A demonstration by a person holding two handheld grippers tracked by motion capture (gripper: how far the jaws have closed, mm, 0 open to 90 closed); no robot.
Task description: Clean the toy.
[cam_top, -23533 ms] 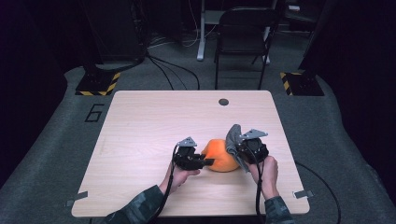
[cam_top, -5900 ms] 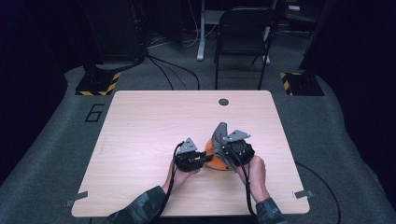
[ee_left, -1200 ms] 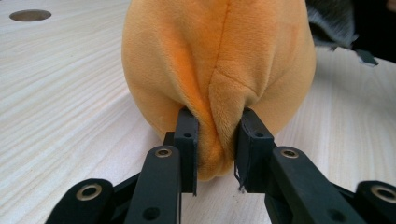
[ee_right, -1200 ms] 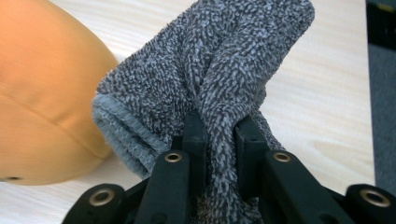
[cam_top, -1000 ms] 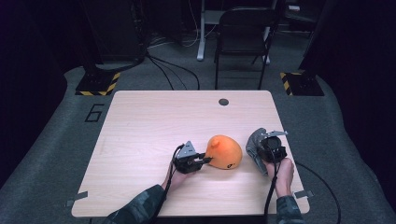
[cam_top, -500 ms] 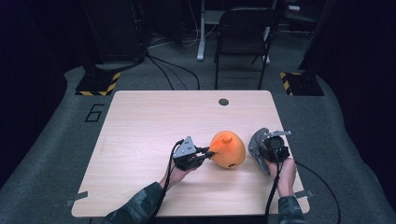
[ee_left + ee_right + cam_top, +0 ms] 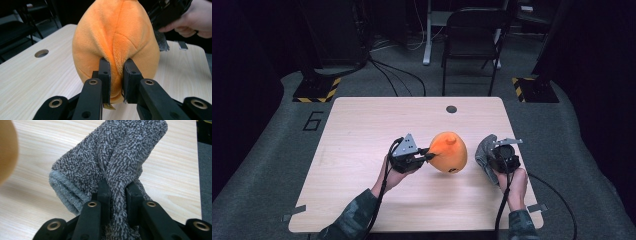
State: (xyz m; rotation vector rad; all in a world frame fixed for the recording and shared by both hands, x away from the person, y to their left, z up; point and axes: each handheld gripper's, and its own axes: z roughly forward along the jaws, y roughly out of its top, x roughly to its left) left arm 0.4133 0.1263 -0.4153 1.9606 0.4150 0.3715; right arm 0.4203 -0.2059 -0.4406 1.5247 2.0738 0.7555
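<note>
On your left, the left tongs (image 7: 426, 153) are clamped on a fold of the orange plush toy (image 7: 448, 151); in the left gripper view the two black pads (image 7: 104, 72) pinch a ridge of its fur low on the body, with a small tag poking out beneath. The toy looks lifted: in the high view a shadow lies on the desk (image 7: 362, 125) under it, and in the left gripper view its underside seems to hang clear of the wood, so you carry it rather than rest it. It sits near the middle of the desk, a little toward your side, with its pointed end tipped up.

To the right of the toy, well apart from it, the right tongs (image 7: 492, 159) are closed on the grey terry cloth (image 7: 484, 152). In the right gripper view a thick fold of the cloth (image 7: 117, 165) is squeezed between the pads and the rest bunches up above them, its hemmed edge hanging to one side over the desk.

As I read it, the cloth and the toy are separated and each is firmly in hand, so the gripping part is done. What is left cannot be settled from here: the cloth is not touching the toy now, so any wiping or wrapping remains to be done, and neither thing is set down yet.
</note>
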